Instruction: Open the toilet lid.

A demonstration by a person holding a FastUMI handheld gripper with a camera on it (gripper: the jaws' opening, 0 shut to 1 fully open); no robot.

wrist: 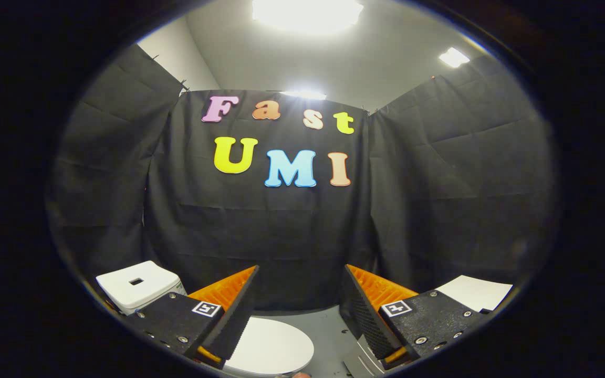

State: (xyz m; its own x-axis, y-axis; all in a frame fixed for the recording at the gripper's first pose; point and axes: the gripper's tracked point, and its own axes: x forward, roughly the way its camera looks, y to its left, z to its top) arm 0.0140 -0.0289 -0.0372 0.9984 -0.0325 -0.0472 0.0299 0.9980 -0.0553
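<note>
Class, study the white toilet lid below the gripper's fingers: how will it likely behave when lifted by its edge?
The toilet lid looks flat and hard, so probably stiff. Its smooth white surface may be slippery for the fingers. It lies shut near the white tank, so it likely swings up rather than lifting free. The gripper hangs open above it.

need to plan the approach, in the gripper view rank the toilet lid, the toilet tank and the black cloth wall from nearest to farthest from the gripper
The gripper is open, fingers empty.
1. Toilet lid: closed, white, just below and between the fingers, by the left one.
2. Toilet tank: white box beyond the left finger, off to the side.
3. Black cloth wall: straight ahead, behind everything.
</note>
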